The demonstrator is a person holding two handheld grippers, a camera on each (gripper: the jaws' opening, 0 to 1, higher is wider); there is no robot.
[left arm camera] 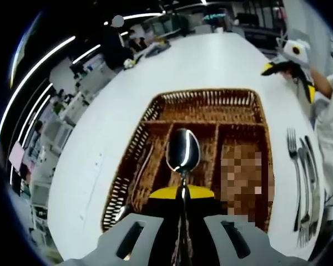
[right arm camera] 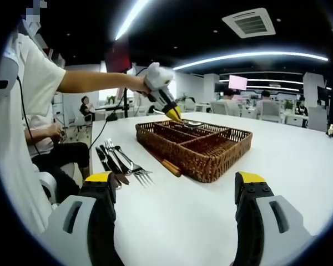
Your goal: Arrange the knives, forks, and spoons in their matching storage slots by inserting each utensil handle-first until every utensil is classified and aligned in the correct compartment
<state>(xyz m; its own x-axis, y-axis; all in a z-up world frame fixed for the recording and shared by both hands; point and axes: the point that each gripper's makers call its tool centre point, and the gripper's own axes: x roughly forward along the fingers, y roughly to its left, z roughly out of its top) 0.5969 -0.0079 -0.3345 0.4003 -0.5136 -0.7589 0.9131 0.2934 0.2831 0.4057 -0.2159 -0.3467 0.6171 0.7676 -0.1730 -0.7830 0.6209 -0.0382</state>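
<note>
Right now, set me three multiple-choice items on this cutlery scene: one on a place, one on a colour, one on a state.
1. Where do the loose forks lie?
A. on the white table beside the wicker tray
B. inside the tray
C. on a chair

2. What colour tips the hand-held grippers?
A. red
B. yellow
C. green

3. What state is the left hand-held gripper in?
A. open
B. shut on the spoon
C. shut on a fork

Key: 1 A, the forks rest outside the tray wall; 2 B, yellow caps top the fingers; 3 B, the spoon stem sits clamped, bowl forward.
</note>
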